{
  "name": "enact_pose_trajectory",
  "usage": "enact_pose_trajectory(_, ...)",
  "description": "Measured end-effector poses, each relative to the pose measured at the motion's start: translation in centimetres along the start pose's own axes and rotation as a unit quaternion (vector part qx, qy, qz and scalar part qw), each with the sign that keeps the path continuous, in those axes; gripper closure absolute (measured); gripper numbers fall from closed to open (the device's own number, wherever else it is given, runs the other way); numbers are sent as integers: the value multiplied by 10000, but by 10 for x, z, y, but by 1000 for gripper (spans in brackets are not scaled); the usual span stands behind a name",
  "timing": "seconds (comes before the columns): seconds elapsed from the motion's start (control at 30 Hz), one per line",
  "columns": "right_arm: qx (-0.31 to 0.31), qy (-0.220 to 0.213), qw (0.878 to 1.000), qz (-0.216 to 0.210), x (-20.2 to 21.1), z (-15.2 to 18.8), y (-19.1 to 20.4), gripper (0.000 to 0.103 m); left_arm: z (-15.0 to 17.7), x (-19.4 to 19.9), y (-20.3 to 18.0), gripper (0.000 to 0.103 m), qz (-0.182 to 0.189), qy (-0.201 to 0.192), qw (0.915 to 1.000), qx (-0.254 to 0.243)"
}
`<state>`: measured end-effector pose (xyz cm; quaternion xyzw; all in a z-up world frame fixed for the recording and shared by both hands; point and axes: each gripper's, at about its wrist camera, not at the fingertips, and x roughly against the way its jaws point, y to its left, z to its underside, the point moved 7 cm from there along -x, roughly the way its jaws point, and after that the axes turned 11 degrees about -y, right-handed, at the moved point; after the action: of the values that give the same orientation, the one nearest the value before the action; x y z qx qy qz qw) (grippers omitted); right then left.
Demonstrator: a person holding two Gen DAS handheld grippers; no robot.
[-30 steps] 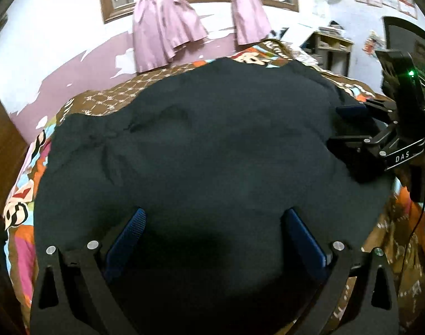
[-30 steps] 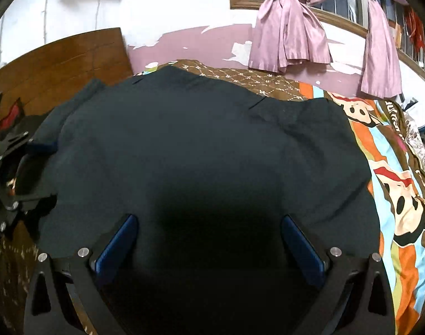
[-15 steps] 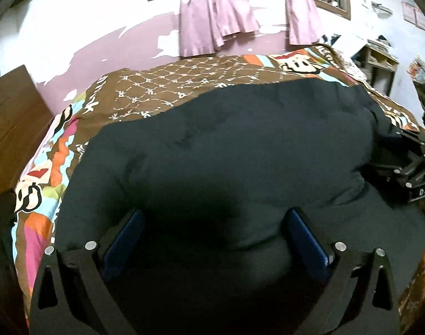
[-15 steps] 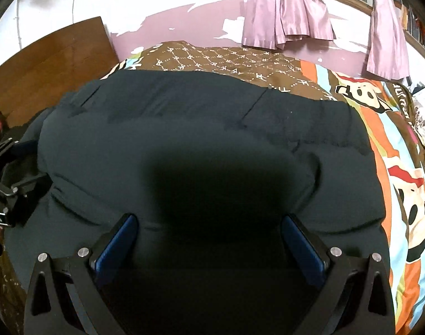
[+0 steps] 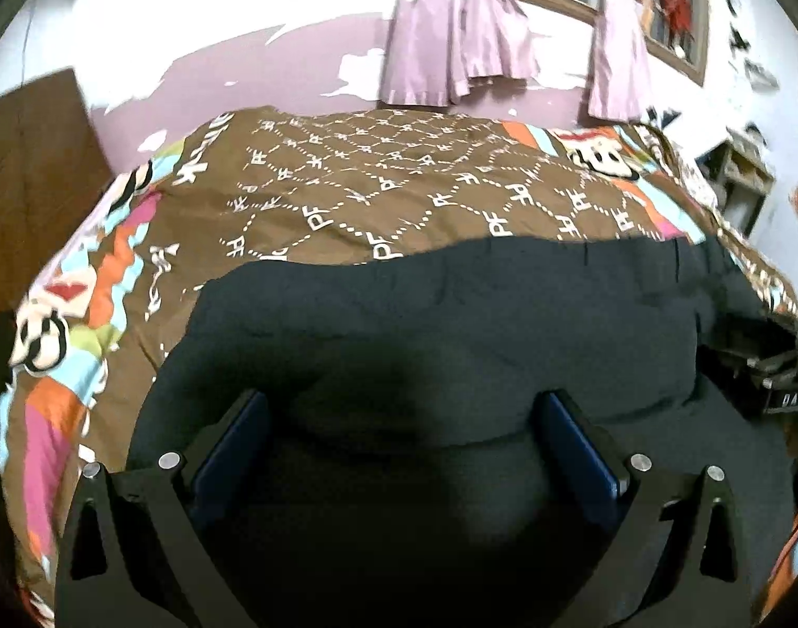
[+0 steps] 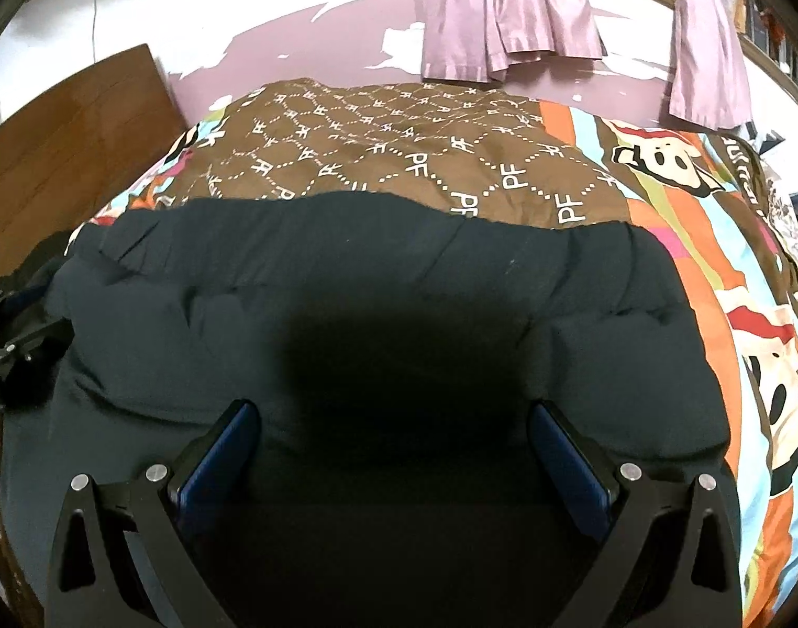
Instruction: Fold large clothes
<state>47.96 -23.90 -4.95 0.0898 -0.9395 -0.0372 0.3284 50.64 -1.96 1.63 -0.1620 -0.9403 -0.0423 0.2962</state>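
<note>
Dark garment (image 5: pixel 451 324) edge mid-bedspread (image 5: pixel 346 193), bare quilt beyond.

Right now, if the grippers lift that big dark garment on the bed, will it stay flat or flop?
The large dark fabric garment will probably flop: it already bulges and creases in soft rolls. Spanning most of the patterned brown bedspread, it looks fairly hefty, so the unsupported middle likely sags. Its matte weave suggests it drags rather than slides.
</note>
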Motion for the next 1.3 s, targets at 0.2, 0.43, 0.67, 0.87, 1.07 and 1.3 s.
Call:
enact_pose_trajectory(0.2, -192, -63, 9997, 103, -5, -4, -9, 0, -1, -4, 28, 1, -207, 76, 9977, 640)
enact_pose_trajectory(0.43, -448, -257, 9986, -67, -4, 7, -14, 0, 11, -3, 26, 1, -160, 158, 9968, 769)
enact_pose_trajectory(0.67, -595, -326, 9974, -261, -2, 10, -14, 0, 15, -3, 27, 1, -5, 117, 9958, 912)
enact_pose_trajectory(0.87, -641, -396, 9965, -352, 1, 13, -13, 0, 17, -2, 26, 1, 5, 89, 9957, 919)
enact_pose_trajectory(1.07, -624, -447, 9964, -349, 2, 15, -12, 0, 17, 0, 25, 1, 16, 34, 9956, 937)
enact_pose_trajectory(1.3, -598, -416, 9969, -308, -1, 16, -11, 0, 17, 0, 24, 1, 9, 31, 9957, 931)
